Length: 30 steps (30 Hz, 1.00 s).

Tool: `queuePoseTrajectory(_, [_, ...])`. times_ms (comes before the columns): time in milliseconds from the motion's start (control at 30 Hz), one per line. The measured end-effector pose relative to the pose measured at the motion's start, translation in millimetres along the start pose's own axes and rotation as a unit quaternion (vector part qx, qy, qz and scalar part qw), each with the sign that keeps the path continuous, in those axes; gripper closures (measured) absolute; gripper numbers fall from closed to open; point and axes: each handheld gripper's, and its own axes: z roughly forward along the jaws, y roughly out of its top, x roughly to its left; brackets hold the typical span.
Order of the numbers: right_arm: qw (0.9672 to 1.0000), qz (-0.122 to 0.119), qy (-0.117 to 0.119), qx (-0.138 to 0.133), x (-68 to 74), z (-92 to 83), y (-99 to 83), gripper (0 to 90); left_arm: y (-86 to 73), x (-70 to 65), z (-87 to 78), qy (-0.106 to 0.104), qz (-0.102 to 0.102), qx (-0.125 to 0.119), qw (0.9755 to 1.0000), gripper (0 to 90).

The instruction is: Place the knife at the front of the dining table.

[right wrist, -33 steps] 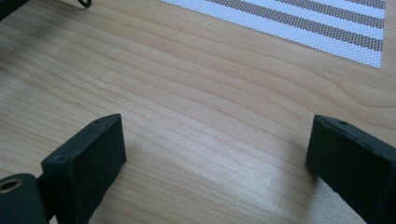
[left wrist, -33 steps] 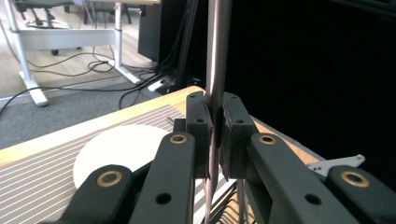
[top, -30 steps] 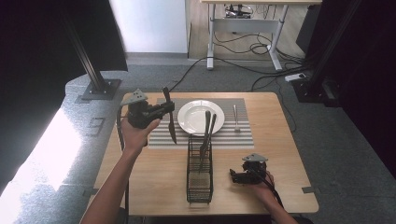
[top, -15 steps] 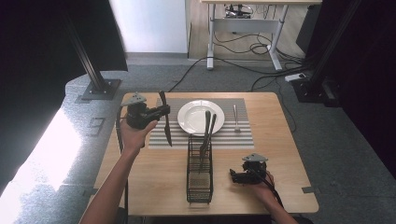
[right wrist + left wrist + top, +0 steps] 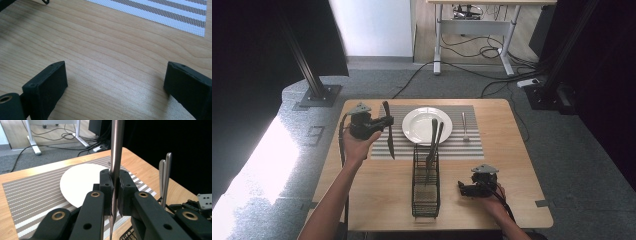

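Note:
My left gripper is shut on a slim metal knife, gripped partway along its length. The knife hangs nearly upright over the left strip of the striped placemat, just left of the white plate. In the left gripper view the knife rises between the pressed pads, with the plate behind. My right gripper rests on the wood near the front right; its jaws stand wide apart with bare table between them.
A black wire caddy stands in front of the plate with two utensils leaning in it. A fork lies on the mat right of the plate. Bare wood lies left of the caddy and around the right gripper.
The left hand has sunk a little with the knife, bringing its tip closer to the mat. The right gripper has stayed put.

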Motion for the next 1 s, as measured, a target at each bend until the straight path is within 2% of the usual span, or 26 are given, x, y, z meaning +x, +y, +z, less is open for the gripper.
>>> queuePoseTrajectory(500, [1.0000,0.000,0.000,0.000,0.1,0.2,0.2,5.0,-1.7,13.6,15.7,0.029,0.003,0.028,0.9992,83.6])
queuePoseTrajectory(867, [1.0000,-0.001,0.001,0.001,0.1,0.2,0.2,5.1,-8.1,33.2,32.7,0.072,0.009,0.059,0.9956,83.6])
queuePoseTrajectory(1000, [1.0000,-0.001,0.001,0.001,0.1,0.2,0.2,5.1,-10.4,37.7,37.8,0.079,0.009,0.066,0.9946,83.6])
